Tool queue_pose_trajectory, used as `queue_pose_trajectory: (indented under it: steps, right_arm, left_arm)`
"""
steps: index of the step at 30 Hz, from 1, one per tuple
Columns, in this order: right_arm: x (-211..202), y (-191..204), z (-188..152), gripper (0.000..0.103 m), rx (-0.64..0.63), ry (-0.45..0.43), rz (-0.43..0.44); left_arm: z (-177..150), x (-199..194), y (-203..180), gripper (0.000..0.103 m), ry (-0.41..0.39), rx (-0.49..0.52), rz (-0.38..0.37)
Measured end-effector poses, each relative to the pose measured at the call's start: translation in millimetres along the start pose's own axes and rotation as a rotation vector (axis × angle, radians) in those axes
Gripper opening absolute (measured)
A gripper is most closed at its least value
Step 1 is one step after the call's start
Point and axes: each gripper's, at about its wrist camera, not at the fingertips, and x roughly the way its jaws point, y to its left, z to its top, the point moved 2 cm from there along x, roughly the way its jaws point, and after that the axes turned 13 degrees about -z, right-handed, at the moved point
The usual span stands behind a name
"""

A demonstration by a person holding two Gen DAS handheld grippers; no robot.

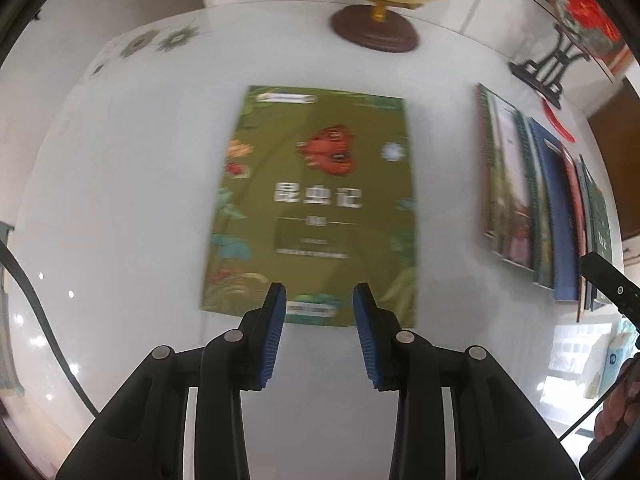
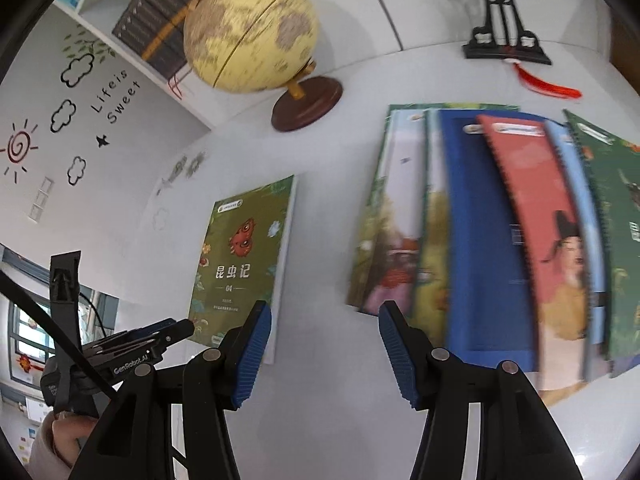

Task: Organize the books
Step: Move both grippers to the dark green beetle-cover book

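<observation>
Green and glossy, the book [image 1: 310,208] lies flat and alone on the smooth white table [image 1: 120,208], a thin rectangle with its long axis running from six to twelve o'clock in the left wrist view. Its cover faces up, title upright toward the camera: white characters in the middle, a red-orange butterfly above them, leaves and plants around the edges. In the right wrist view the same book [image 2: 244,256] sits at about nine o'clock, leaning slightly toward one o'clock.

The left gripper [image 1: 319,300] hangs over the book's near edge, its ribbed blue pads [image 1: 276,332] apart with nothing between them. The right gripper [image 2: 324,320] also stands apart and empty, its jaws wider.

At three o'clock from the green book, well apart, a fan of books [image 2: 480,232] overlaps on the table: green, blue, red and dark green covers, some with spiral-bound edges. A yellow globe [image 2: 252,36] on a round dark wooden base stands at twelve o'clock.
</observation>
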Motion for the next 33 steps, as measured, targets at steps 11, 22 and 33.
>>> queue_pose_trajectory:
  steps: [11,22,33]
  right_arm:
    - [-54.6,-99.6,-3.1,0.055,0.120,-0.090,0.017]
    - [-93.9,-173.6,2.5,0.055,0.132,-0.168,-0.032]
    - [-90.5,-274.6,-17.1,0.057,0.303,-0.107,-0.071]
  left_arm:
    - [18.6,-15.5,-98.3,0.032,-0.098,0.106,-0.050]
    - [43.5,-18.6,-185.0,0.032,-0.163,0.112,-0.159]
    - [28.0,30.5,-278.1,0.032,-0.042,0.234,-0.250]
